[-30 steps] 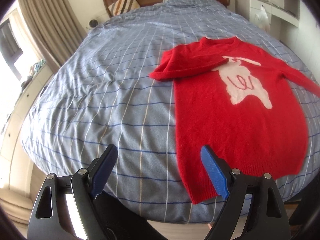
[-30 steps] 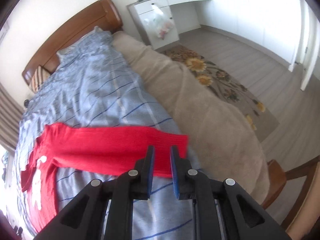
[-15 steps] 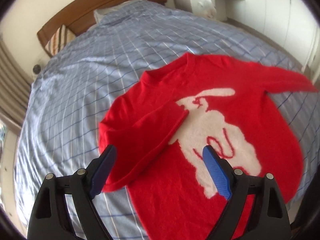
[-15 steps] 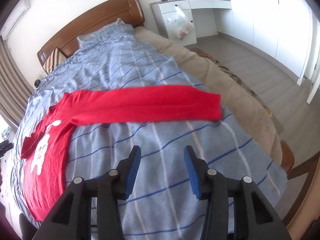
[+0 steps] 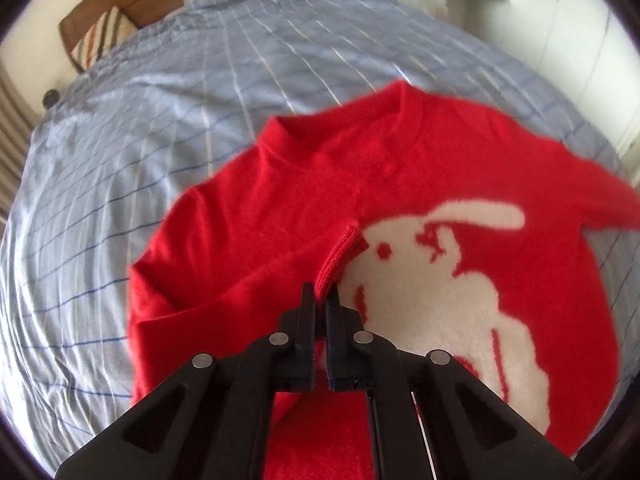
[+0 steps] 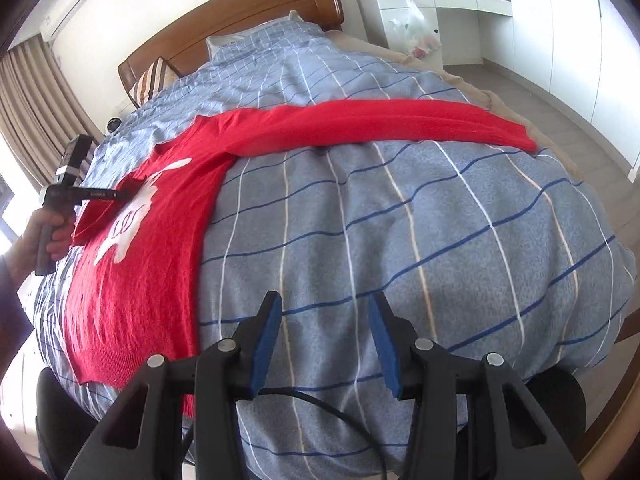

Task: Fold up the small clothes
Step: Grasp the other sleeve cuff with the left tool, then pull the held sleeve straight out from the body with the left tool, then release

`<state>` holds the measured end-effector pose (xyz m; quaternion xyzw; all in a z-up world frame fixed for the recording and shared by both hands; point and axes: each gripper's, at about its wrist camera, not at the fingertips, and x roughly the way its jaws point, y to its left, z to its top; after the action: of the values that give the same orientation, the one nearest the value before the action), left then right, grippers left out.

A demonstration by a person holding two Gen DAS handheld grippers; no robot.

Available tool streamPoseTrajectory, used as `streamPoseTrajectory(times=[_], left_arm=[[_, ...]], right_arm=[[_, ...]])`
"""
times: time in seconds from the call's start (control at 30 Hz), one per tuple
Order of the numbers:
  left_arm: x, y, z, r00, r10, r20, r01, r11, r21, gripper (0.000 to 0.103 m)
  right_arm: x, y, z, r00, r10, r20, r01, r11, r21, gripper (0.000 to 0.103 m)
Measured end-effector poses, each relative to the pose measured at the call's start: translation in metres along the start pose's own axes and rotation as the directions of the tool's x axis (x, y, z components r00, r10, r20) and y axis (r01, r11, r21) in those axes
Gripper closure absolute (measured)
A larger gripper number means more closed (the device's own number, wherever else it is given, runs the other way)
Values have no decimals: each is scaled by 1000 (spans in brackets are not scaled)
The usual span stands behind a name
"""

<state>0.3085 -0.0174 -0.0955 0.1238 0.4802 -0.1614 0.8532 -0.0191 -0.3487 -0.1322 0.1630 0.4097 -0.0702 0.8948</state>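
- The red sweater (image 5: 304,208) lies face up on the bed (image 6: 400,240), its white animal motif showing. One sleeve is already folded in across the chest; the other sleeve (image 6: 400,122) stretches straight out over the checked cover, well away from the body of the garment.
- The left gripper (image 5: 320,300) has just been closing and its jaws now pinch the cuff (image 5: 340,252) of the folded-in sleeve, right at the edge of the motif.
- The right gripper (image 6: 324,340) hovers over bare cover with its jaws parted and nothing between them; it is near the hem side, well apart from the outstretched sleeve.
- The step in hand looks like tidying the first sleeve fold.
- Next, I judge, the right gripper must reach the far cuff, close on it and carry it across the chest, while the left keeps the first sleeve flat.
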Motion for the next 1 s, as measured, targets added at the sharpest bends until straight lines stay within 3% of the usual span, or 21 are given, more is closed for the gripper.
streamPoseTrajectory(times=[0.03, 0.1, 0.17, 0.27, 0.4, 0.5, 0.57, 0.67, 0.8, 0.9, 1.0], left_arm=[[-18, 21, -1, 999, -14, 44, 18, 996, -82, 101], [-54, 73, -9, 992, 9, 124, 24, 964, -263, 101], [-83, 131, -30, 983, 98, 155, -21, 899, -438, 101], [-109, 203, -80, 954, 283, 102, -162, 770, -618, 101], [-113, 259, -151, 922, 387, -27, -275, 602, -749, 101], [-108, 273, -190, 907, 412, -82, -310, 523, -794, 101], [-104, 273, -211, 907, 409, -97, -306, 483, -820, 101], [-97, 267, -238, 909, 399, -121, -312, 457, -833, 101], [-74, 258, -257, 911, 372, -181, -350, 461, -815, 101], [-69, 252, -259, 900, 395, -185, -376, 488, -788, 101], [-70, 255, -260, 903, 388, -183, -370, 489, -790, 101]], right_arm=[[-2, 4, -1, 1000, 3, 8, -3, 1000, -9, 58], [-6, 12, -3, 1000, 9, 30, -8, 999, -34, 58], [-12, 21, -7, 998, 8, 61, -4, 998, -64, 58], [-14, 35, -10, 995, 19, 96, -10, 995, -100, 58], [-2, 53, -15, 996, 40, 77, -29, 991, -133, 58], [5, 62, -21, 997, 48, 58, -39, 989, -145, 58], [7, 66, -26, 998, 49, 51, -40, 987, -154, 58], [9, 68, -30, 998, 46, 43, -38, 987, -158, 58], [12, 66, -35, 999, 34, 33, -29, 989, -146, 58], [12, 65, -37, 999, 28, 29, -24, 989, -145, 58], [10, 63, -38, 999, 26, 32, -21, 990, -142, 58]])
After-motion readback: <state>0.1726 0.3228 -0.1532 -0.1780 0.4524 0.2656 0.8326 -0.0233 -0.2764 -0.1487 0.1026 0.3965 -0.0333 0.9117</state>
